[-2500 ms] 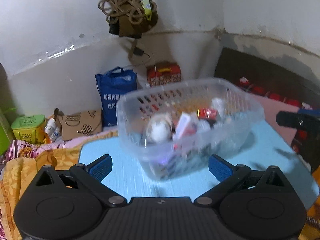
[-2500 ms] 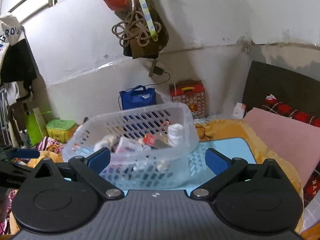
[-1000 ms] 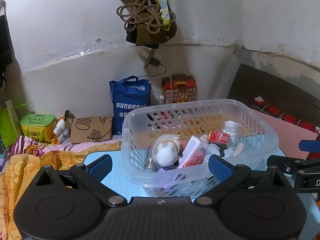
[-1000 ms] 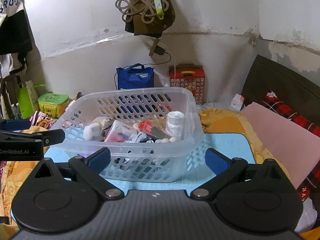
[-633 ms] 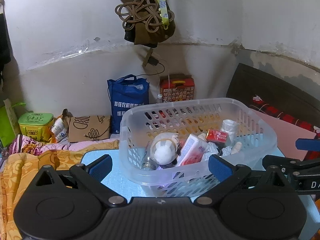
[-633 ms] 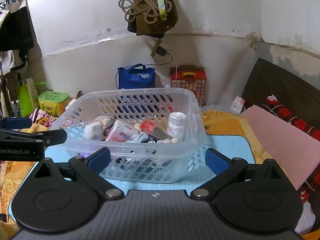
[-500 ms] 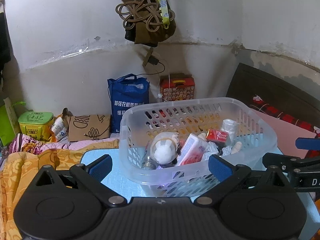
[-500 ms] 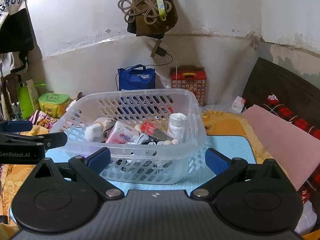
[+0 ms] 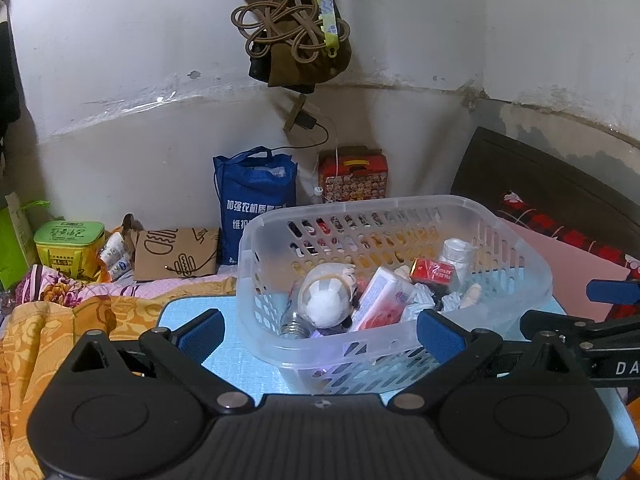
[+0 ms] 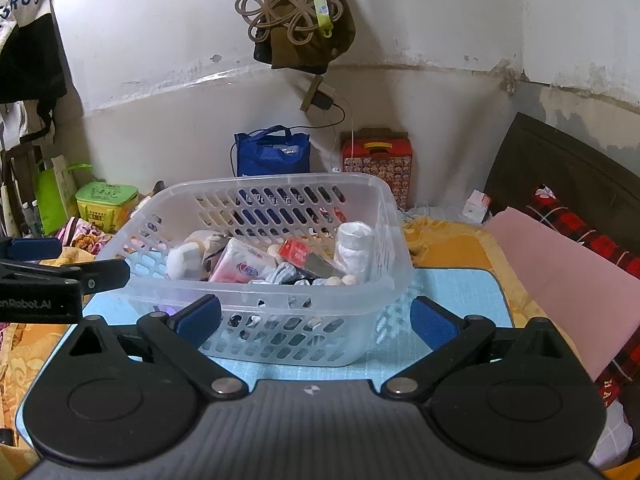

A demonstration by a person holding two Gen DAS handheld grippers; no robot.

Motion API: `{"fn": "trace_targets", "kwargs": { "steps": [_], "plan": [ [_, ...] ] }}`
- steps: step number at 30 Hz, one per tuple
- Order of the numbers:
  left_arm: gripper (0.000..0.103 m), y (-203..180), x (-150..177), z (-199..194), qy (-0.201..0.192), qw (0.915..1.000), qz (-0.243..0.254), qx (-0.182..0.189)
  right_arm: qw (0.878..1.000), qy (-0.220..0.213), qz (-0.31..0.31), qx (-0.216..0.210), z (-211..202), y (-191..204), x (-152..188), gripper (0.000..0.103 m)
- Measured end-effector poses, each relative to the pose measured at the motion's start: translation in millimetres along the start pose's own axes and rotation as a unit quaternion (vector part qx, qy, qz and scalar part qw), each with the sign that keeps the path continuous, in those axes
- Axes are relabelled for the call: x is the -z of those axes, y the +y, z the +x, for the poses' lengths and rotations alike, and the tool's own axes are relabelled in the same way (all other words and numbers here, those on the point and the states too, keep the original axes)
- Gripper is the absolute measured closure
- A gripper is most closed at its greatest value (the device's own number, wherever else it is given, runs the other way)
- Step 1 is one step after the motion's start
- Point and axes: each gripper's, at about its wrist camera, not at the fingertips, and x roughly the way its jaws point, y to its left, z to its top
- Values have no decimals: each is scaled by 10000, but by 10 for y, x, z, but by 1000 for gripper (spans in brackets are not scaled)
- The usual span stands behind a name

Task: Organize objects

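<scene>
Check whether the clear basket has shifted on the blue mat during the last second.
Cannot tell. The clear basket covers much the same part of the blue mat as before; small shifts against the blue bag could be camera motion.

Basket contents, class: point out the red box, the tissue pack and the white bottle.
Red box (image 9: 434, 271), left wrist view, on its top face.
Tissue pack (image 10: 239, 267), right wrist view, on its printed front.
White bottle (image 10: 355, 249), right wrist view, on its body.

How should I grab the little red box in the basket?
Come from above. The red box lies flat atop the pile in the basket, its top face bare. Pinch across its short sides with the open right gripper; the white bottle beside it crowds one end.
</scene>
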Motion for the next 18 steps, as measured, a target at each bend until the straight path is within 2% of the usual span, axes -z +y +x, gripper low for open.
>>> {"fn": "trace_targets", "kwargs": {
  "steps": [18],
  "plan": [
    [0,-21,23,31,56,10000,20,69,10000,4,-18,1,24,-5,-9,0]
  ]
}}
